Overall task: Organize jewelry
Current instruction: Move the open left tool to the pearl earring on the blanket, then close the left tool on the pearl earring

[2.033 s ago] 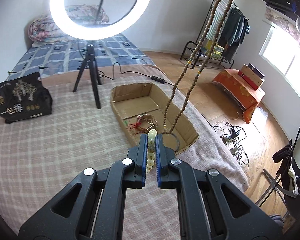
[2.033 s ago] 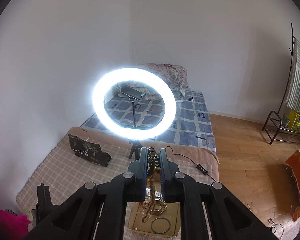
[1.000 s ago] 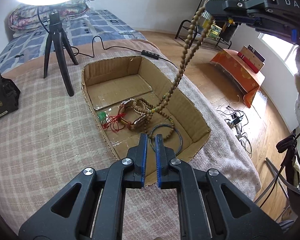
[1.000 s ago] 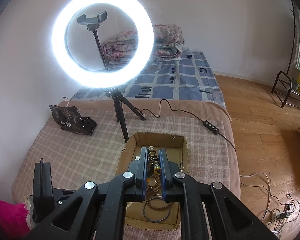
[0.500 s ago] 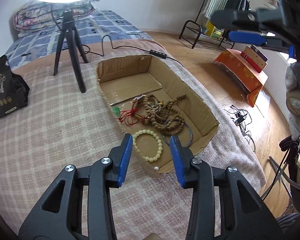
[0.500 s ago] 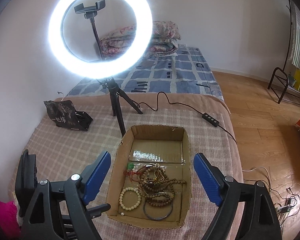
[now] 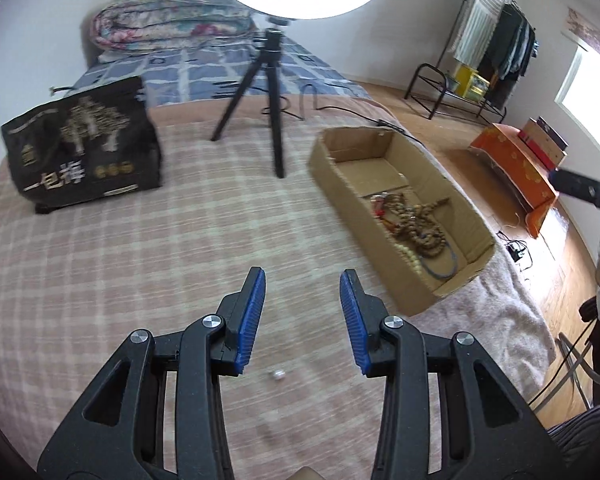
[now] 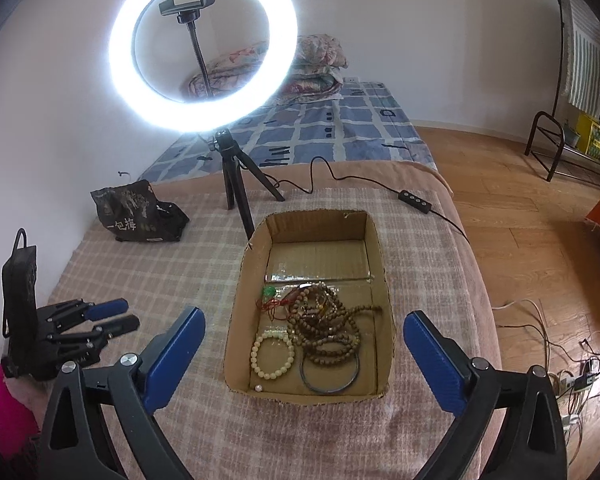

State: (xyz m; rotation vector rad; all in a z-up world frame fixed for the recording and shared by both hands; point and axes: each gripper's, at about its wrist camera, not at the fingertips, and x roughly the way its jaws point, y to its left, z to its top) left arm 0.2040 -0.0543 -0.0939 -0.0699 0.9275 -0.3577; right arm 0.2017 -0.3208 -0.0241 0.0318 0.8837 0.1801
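Observation:
A cardboard box point(image 8: 256, 276) lies on the checked blanket; it also shows in the left wrist view point(image 7: 460, 208). Inside lie a long brown bead necklace point(image 8: 328, 324), a cream bead bracelet point(image 8: 272, 356), a dark bangle point(image 8: 330, 374), a red-corded piece with a green charm point(image 8: 269, 294) and a small pearl point(image 8: 259, 389). My right gripper point(image 8: 302, 344) is wide open and empty above the box's near end. My left gripper point(image 7: 302, 304) is open and empty over the blanket, left of the box; it also shows in the right wrist view point(image 8: 112, 314). A small white bead point(image 7: 278, 375) lies on the blanket beneath it.
A ring light on a black tripod point(image 8: 236, 184) stands behind the box, its cable and switch point(image 8: 414, 200) trailing right. A black printed bag point(image 7: 84, 152) sits at the back left. The bed's right edge drops to a wooden floor with cables point(image 8: 572, 364).
Both grippers let go of their jewelry into the box and opened. The left gripper has since swung left, away from the box, over the blanket. The right gripper stays above the box.

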